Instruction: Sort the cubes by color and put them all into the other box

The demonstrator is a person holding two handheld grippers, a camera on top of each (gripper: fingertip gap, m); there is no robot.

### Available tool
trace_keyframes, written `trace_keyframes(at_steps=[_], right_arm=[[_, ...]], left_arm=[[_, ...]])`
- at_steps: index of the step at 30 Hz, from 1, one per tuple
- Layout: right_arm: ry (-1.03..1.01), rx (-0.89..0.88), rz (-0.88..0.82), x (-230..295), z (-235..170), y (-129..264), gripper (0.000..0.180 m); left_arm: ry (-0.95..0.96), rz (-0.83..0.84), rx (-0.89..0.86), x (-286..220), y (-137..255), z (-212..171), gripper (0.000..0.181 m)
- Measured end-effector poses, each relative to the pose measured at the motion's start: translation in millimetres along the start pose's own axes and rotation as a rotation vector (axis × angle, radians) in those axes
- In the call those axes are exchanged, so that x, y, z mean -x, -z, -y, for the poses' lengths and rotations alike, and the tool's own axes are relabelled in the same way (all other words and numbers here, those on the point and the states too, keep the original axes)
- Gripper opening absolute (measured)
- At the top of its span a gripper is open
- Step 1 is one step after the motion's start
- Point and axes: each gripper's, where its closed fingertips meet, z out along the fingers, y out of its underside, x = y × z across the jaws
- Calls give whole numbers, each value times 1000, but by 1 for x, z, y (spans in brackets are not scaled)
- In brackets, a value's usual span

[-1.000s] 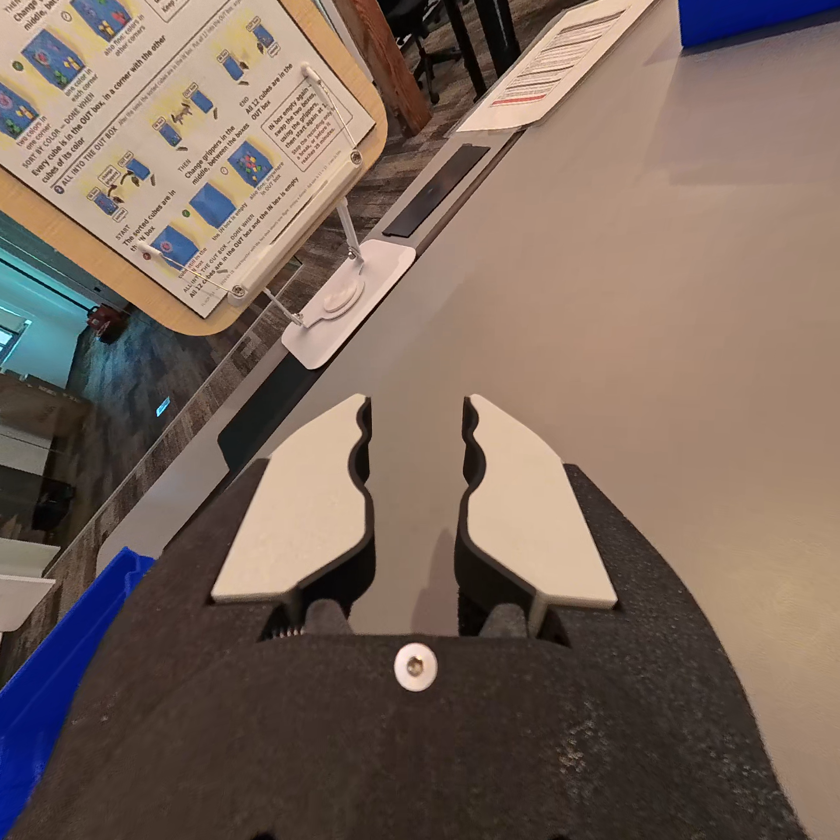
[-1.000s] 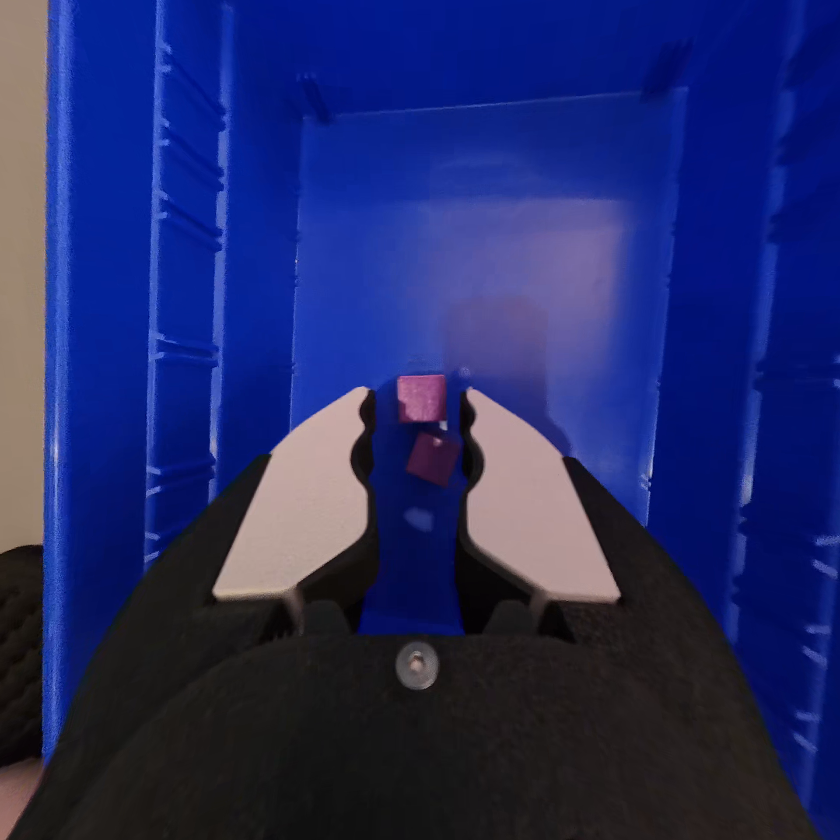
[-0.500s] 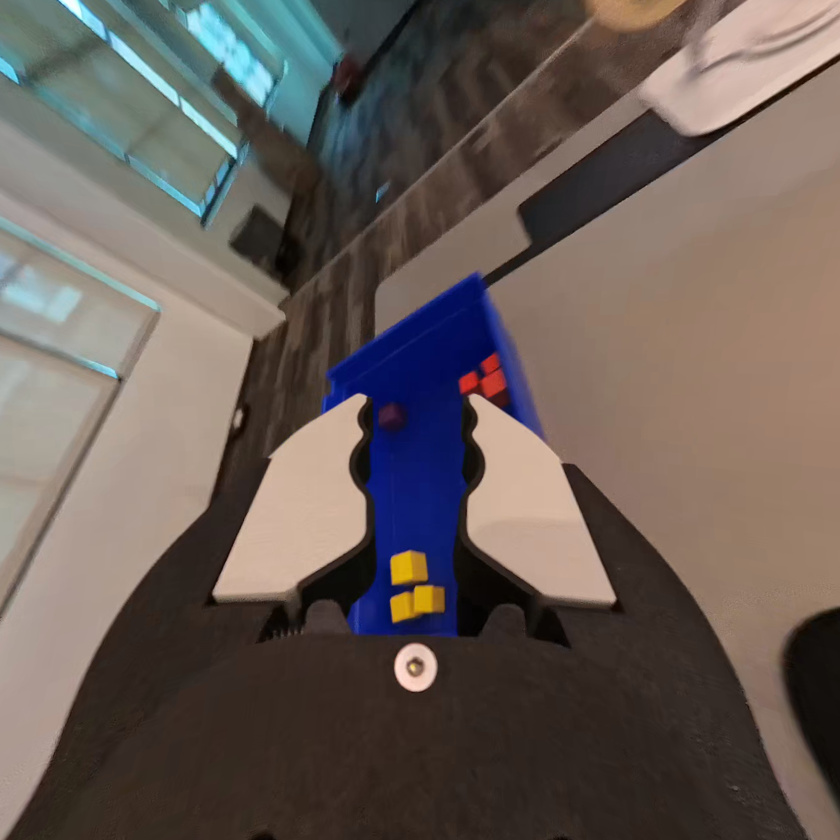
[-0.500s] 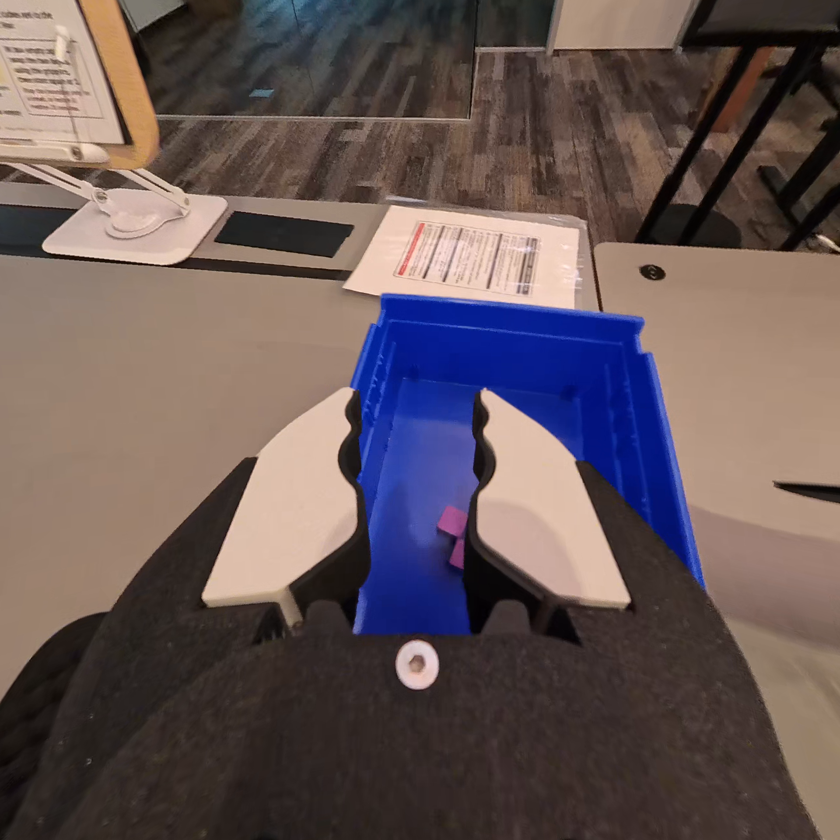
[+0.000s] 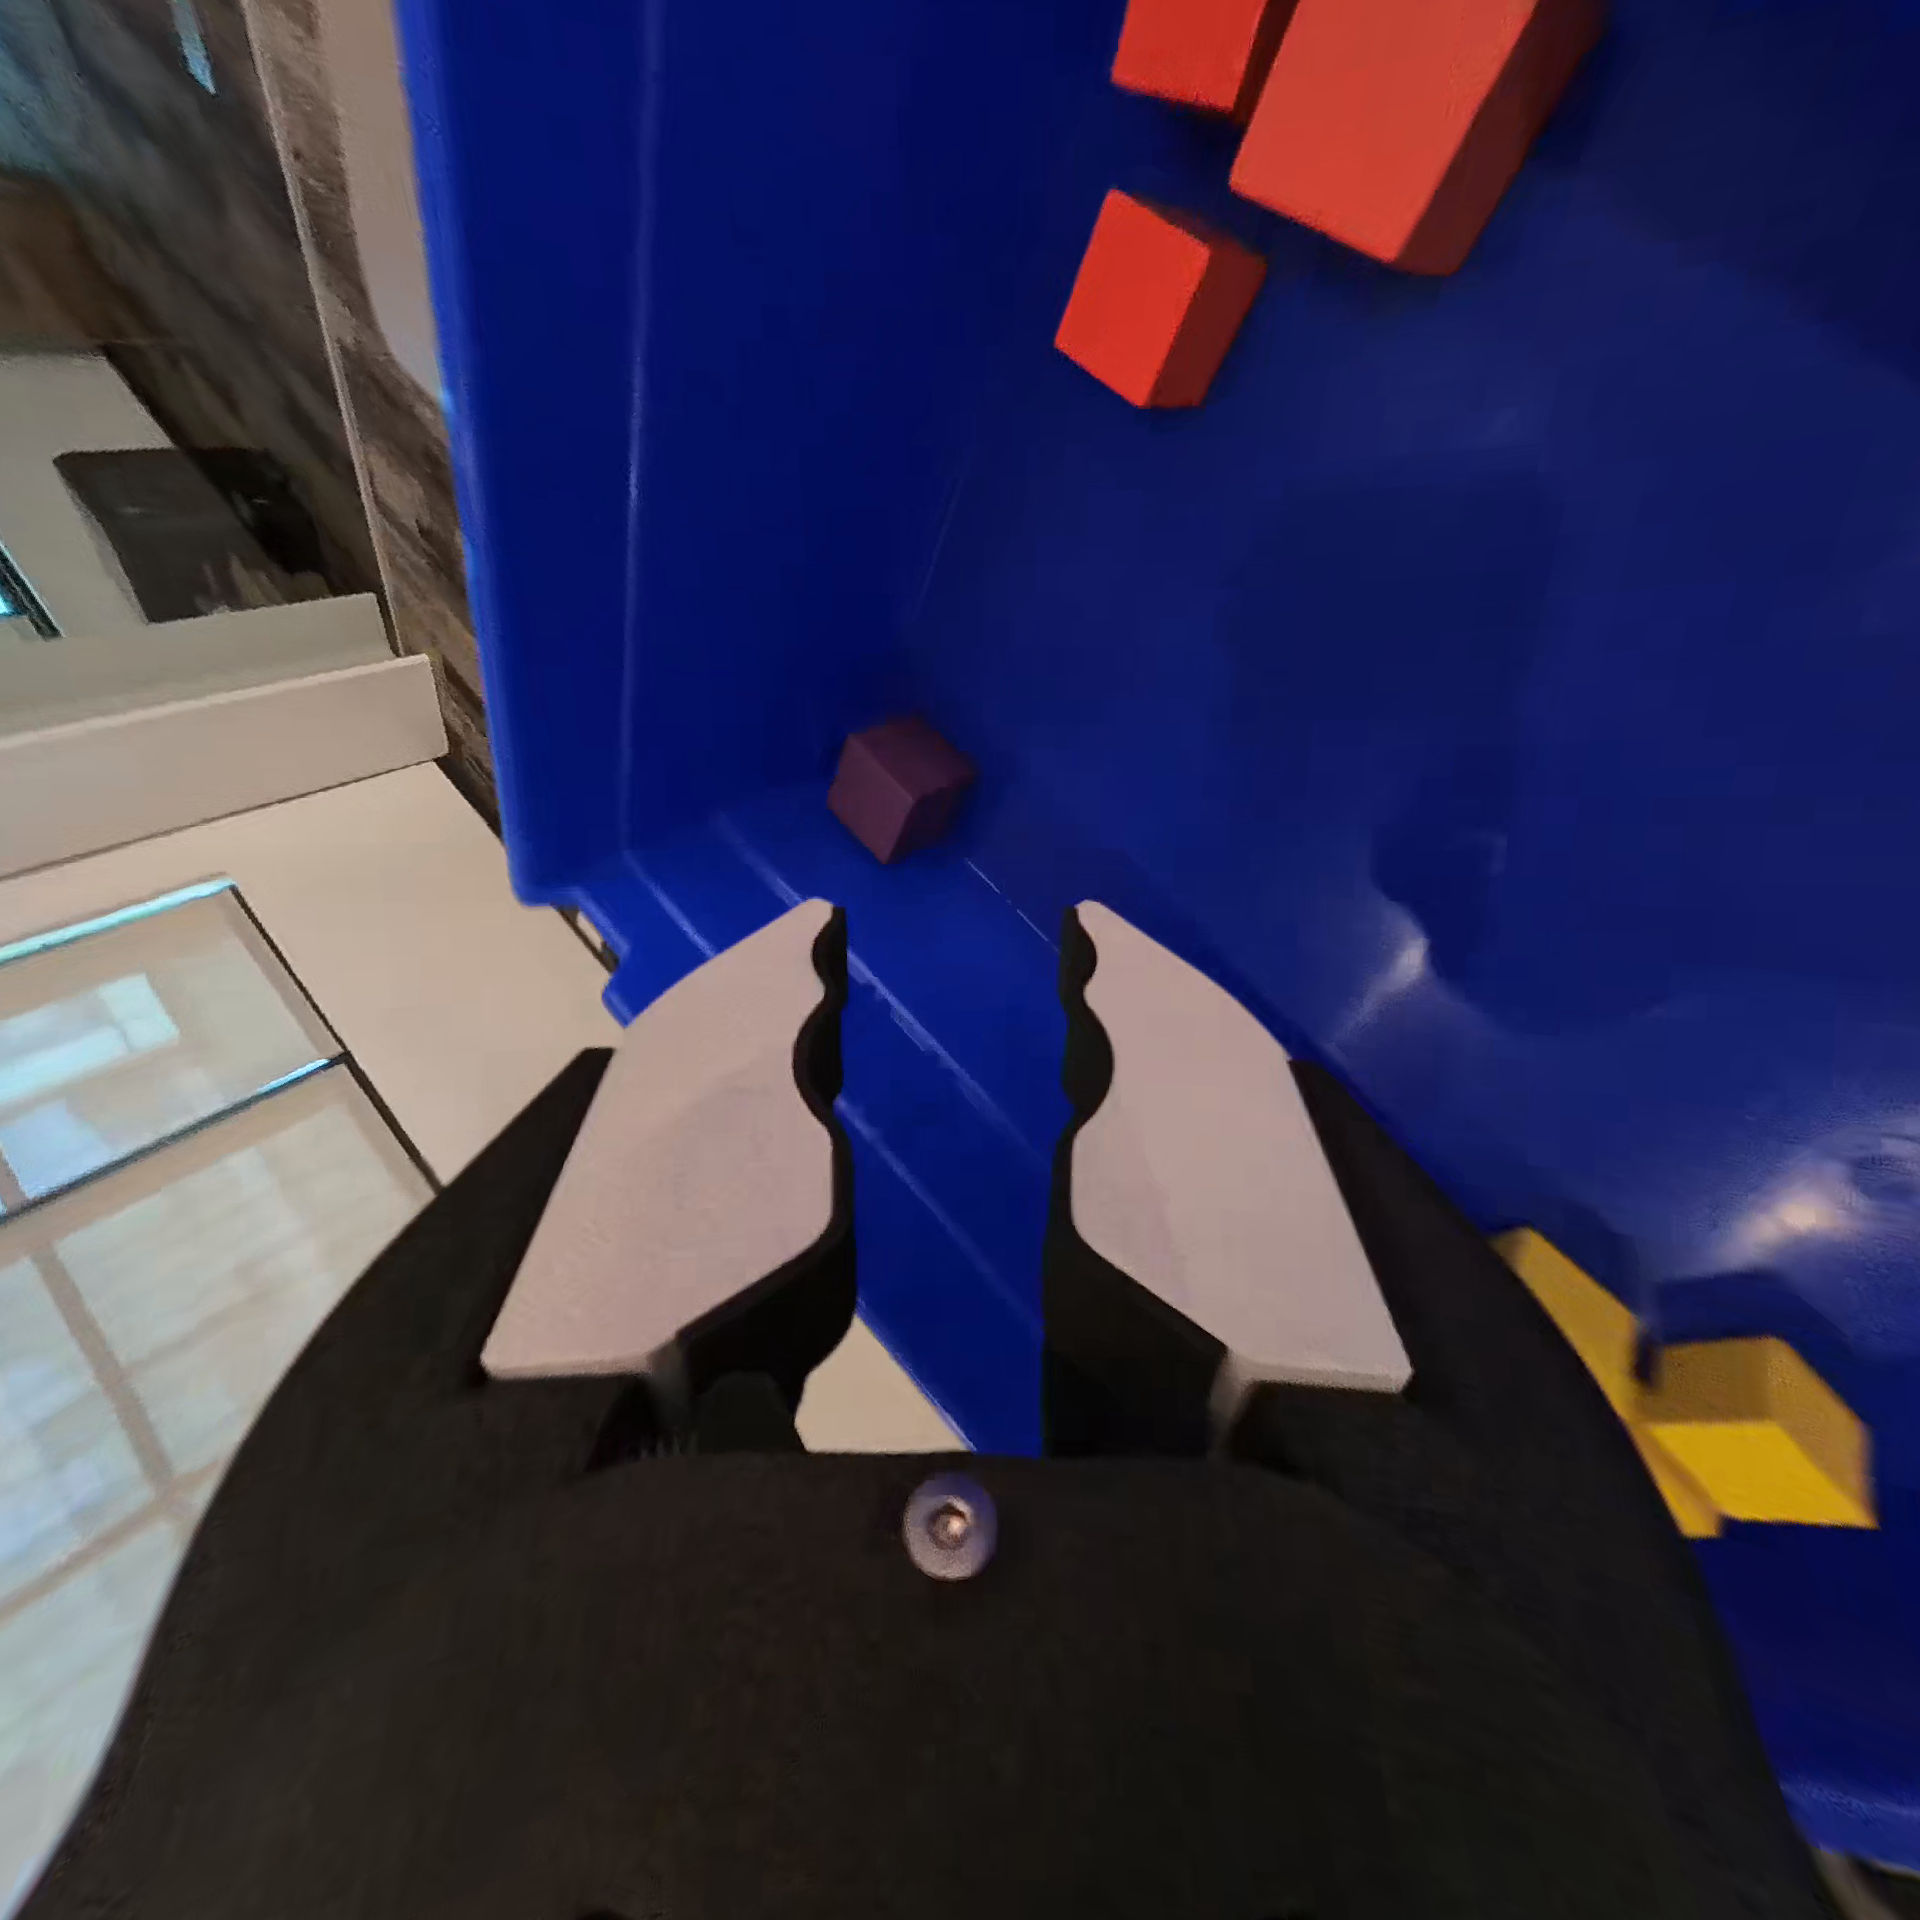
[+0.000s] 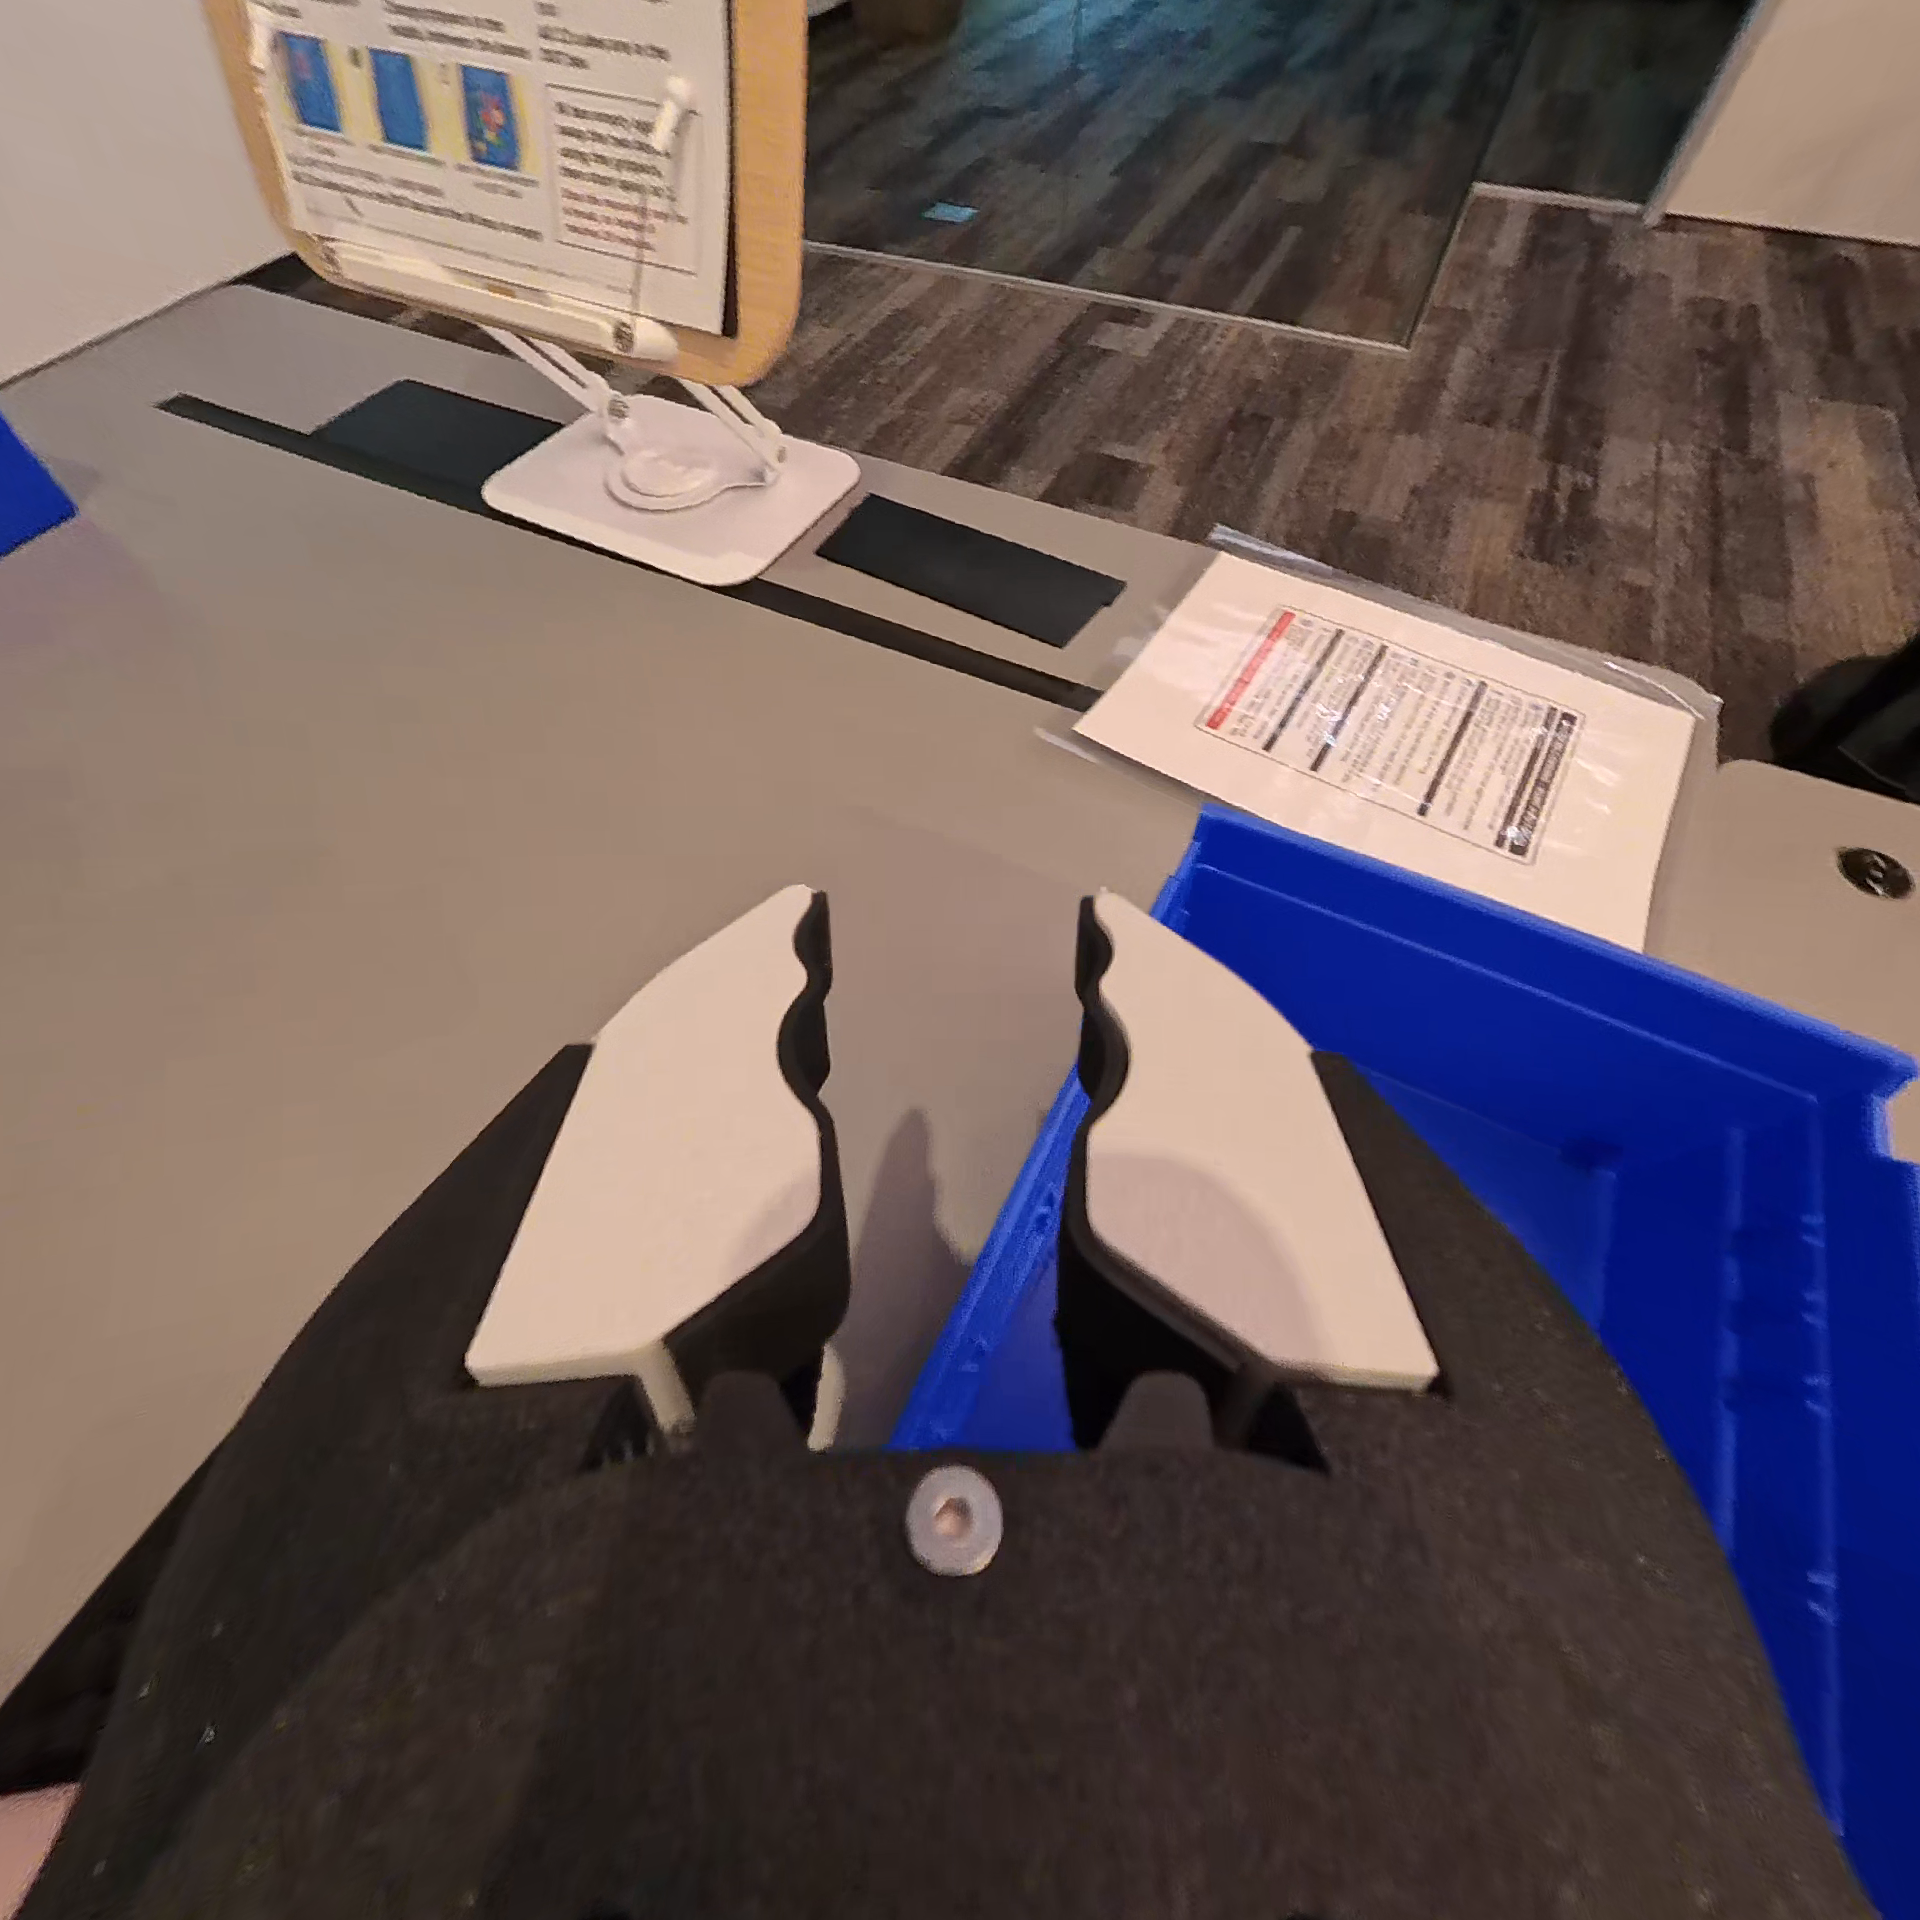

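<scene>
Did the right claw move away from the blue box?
Yes. The right claw swung left, out of the blue box, and now points over the grey table.

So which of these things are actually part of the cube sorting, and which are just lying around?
Part of the job:
purple cube
red cubes
yellow cubes
cube-filled blue box
other blue box
left gripper
right gripper

Just lying about:
instruction board on stand
laminated sheet

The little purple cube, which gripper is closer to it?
Left. The left gripper is open, aimed at the purple cube in its blue box. The right gripper hangs open over the table; its view shows no purple cube.
</scene>
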Motion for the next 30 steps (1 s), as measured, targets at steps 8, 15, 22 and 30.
trace_keyframes(at_steps=[8, 15, 22, 30], right_arm=[[5, -85, 87, 18, 22, 5, 41], [50, 38, 116, 31, 11, -18, 40], [74, 137, 114, 35, 0, -35, 40], [78, 156, 137, 38, -3, -39, 38]], left_arm=[[-228, -72, 123, 16, -46, -3, 39], [-368, -86, 157, 20, -61, 5, 39], [-400, -143, 235, 16, -72, -10, 42], [-423, -126, 236, 19, -77, -11, 37]])
